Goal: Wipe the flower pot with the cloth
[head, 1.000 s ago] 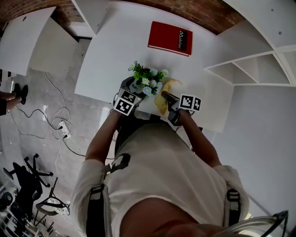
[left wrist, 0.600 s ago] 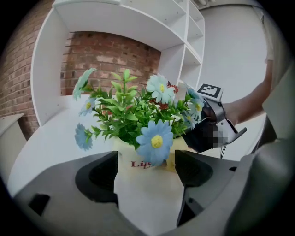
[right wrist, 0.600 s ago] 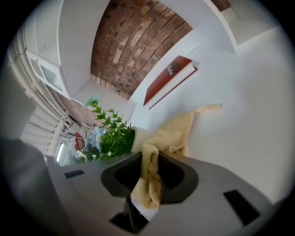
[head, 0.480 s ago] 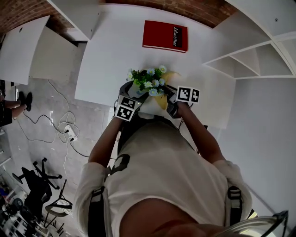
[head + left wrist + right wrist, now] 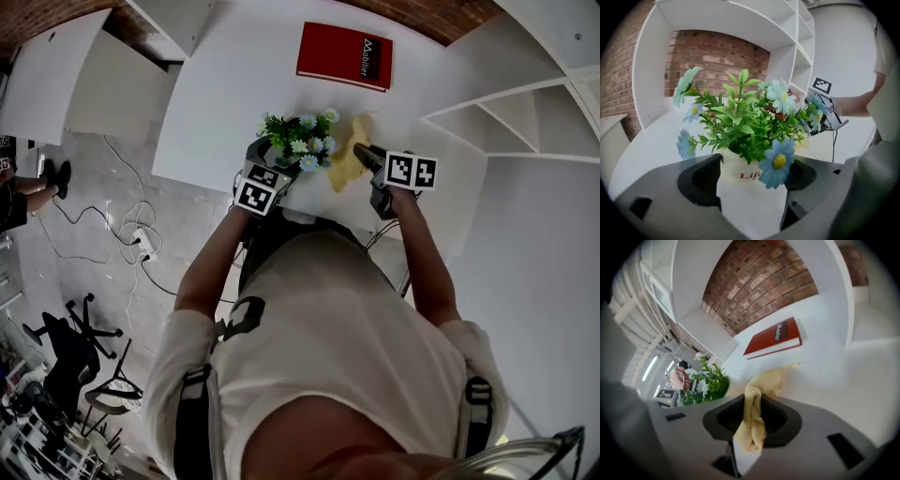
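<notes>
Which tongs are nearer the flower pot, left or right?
Left. The left tongs are clamped on the pot itself. The right tongs grip the cloth beside the pot, on its right in the head view.

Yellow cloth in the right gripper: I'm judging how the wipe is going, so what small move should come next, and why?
Probably carry the right gripper leftward until the crumpled yellow cloth presses on the white flower pot. The cloth, pinched in its jaws, hangs beside the plant, apparently clear of the pot, which the left gripper clamps steady.
</notes>
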The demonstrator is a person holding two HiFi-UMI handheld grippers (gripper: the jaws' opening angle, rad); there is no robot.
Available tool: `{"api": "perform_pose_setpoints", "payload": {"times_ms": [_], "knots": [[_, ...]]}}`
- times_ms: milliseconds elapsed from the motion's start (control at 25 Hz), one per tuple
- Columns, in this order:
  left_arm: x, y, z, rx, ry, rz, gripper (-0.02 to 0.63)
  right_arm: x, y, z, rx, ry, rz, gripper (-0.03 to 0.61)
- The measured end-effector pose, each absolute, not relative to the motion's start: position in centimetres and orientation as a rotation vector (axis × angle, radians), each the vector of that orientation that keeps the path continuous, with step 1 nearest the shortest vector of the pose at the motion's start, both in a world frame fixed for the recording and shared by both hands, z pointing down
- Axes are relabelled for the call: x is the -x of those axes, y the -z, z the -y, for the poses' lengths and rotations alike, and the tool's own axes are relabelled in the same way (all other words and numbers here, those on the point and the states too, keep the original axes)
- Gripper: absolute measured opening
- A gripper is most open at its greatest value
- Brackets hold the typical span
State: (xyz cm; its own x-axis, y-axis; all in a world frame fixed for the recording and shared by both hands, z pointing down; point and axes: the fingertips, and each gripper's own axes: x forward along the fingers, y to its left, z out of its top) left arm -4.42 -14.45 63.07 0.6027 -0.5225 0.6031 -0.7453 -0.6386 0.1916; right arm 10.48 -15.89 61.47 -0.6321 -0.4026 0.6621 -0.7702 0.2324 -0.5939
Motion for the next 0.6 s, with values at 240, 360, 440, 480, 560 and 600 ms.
{"api": "perform_pose_setpoints", "payload": {"times_ms": [240, 360, 440, 480, 560, 600], "knots": [[4.5, -63.7, 14.0, -2.337, -0.71, 1.105, 0.377, -17.6, -56.8, 16.5, -1.124, -0.811, 2.07, 0.101], [4.8, -63.0, 13.3, -2.323, -0.691, 1.103, 0.377, -17.1, -59.2, 15.2, -1.064, -0.739, 2.028, 0.137], [5.4, -62.5, 12.6, -2.307, -0.678, 1.122, 0.377, -16.8, -62.6, 13.3, -0.998, -0.74, 1.933, 0.278], [5.7, -62.2, 12.1, -2.296, -0.67, 1.144, 0.377, -17.0, -63.8, 12.3, -0.984, -0.734, 1.897, 0.281], [6.7, -61.7, 10.8, -2.264, -0.655, 1.192, 0.377, -17.8, -64.6, 10.2, -1.003, -0.751, 1.899, 0.282], [7.3, -61.4, 10.0, -2.247, -0.648, 1.216, 0.377, -18.1, -64.4, 9.1, -1.025, -0.804, 1.936, 0.284]]}}
